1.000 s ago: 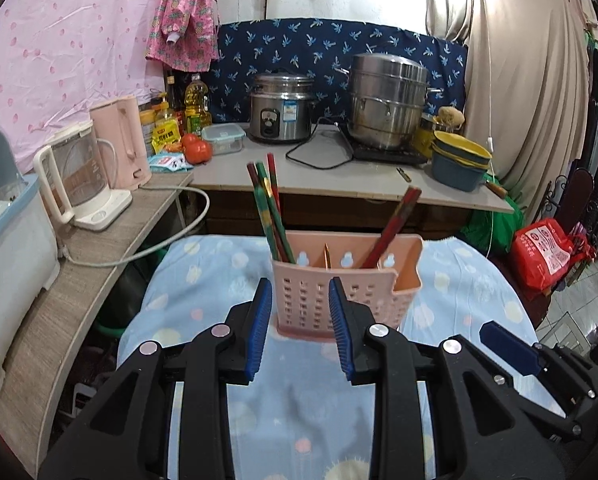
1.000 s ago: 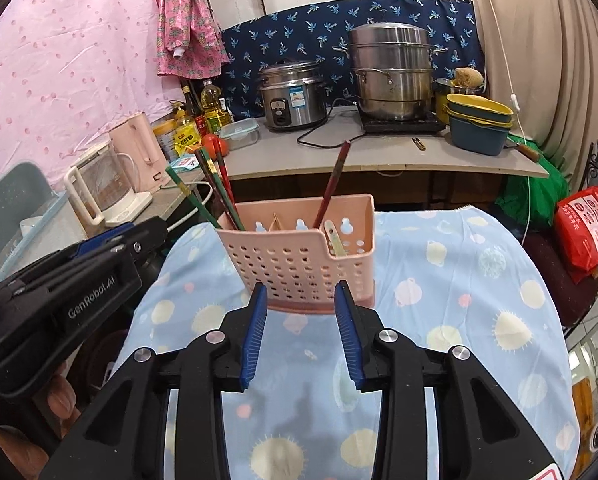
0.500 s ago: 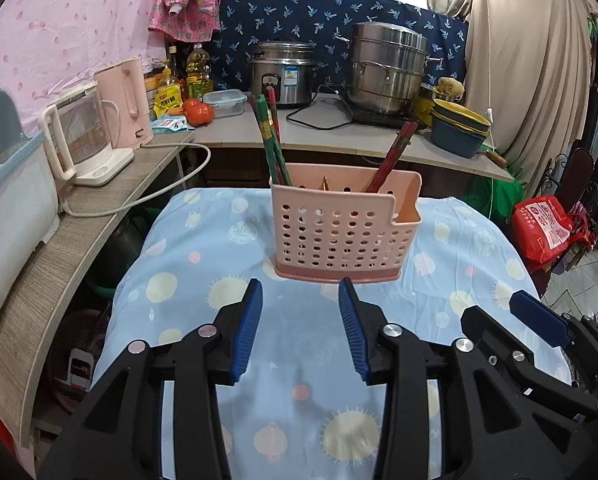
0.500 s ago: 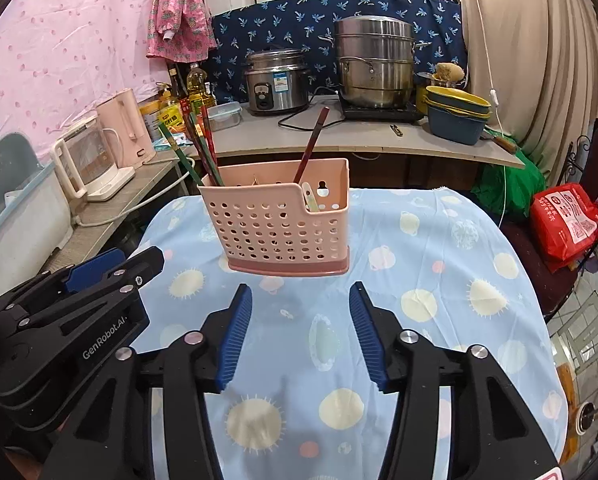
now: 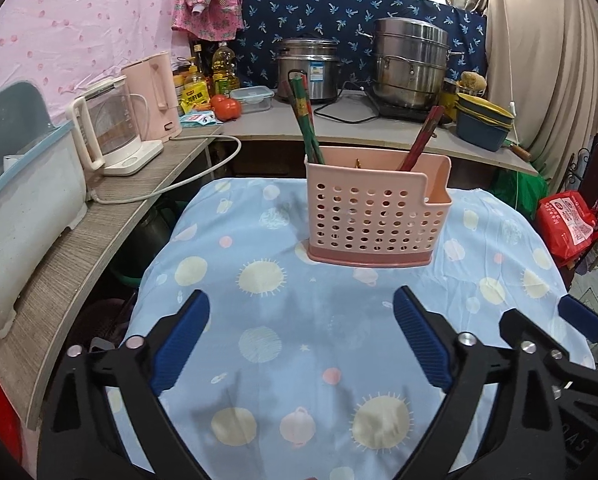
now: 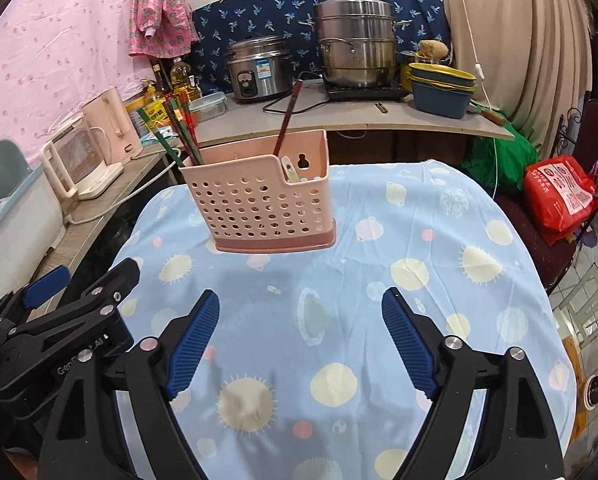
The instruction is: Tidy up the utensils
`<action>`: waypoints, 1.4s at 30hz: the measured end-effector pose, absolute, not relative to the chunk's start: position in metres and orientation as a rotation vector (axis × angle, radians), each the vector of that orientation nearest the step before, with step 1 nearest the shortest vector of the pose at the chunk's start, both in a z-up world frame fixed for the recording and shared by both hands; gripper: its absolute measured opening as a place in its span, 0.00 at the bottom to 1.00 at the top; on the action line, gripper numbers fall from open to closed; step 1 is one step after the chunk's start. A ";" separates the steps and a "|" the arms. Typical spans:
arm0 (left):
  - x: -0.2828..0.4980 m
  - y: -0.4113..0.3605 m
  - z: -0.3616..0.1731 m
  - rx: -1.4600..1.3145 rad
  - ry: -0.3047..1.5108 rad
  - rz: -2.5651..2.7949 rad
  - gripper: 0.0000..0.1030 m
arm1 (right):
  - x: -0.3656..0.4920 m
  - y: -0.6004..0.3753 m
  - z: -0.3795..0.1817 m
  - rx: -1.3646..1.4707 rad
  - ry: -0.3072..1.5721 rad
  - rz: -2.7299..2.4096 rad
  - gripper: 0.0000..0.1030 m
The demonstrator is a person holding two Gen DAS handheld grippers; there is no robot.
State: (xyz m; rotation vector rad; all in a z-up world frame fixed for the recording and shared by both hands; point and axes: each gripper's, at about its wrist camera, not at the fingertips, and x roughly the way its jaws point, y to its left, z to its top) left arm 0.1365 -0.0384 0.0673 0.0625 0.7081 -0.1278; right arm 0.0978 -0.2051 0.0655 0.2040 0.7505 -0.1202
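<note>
A pink perforated utensil caddy (image 5: pixel 375 216) (image 6: pixel 259 204) stands upright on the blue spotted tablecloth (image 5: pixel 291 320) (image 6: pixel 379 280). Green and red chopsticks (image 5: pixel 305 120) (image 6: pixel 179 128) lean out of its left compartment, a dark red pair (image 5: pixel 421 138) (image 6: pixel 287 116) out of the middle. A pale utensil tip (image 6: pixel 289 168) shows in its low right pocket. My left gripper (image 5: pixel 301 312) and right gripper (image 6: pixel 299 308) hover over the cloth short of the caddy, jaws opening wide with nothing between them. The left gripper's body (image 6: pixel 59 320) shows in the right wrist view.
A wooden counter (image 5: pixel 79 248) at left bears a glass kettle (image 5: pixel 107 128) and a pink kettle (image 5: pixel 155 96). The back shelf (image 6: pixel 379 120) holds a rice cooker (image 5: pixel 307 68), steel steamer pot (image 5: pixel 409 64), stacked bowls (image 6: pixel 443 84), oil bottles. A red bag (image 6: pixel 563 196) lies right.
Both grippers have drawn back and down from the caddy, which now looks smaller and farther. Their jaws have spread from nearly shut to wide apart.
</note>
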 end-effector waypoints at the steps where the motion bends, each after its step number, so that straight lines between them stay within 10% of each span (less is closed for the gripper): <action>1: 0.136 -0.037 0.067 0.066 0.711 -0.130 0.90 | 0.097 -0.206 0.064 0.203 0.750 -0.129 0.82; 7: 0.134 -0.037 0.060 0.095 0.722 -0.110 0.92 | 0.092 -0.206 0.061 0.192 0.738 -0.161 0.94; 42: 0.136 -0.032 0.051 0.111 0.753 -0.061 0.93 | 0.092 -0.200 0.055 0.167 0.761 -0.169 0.94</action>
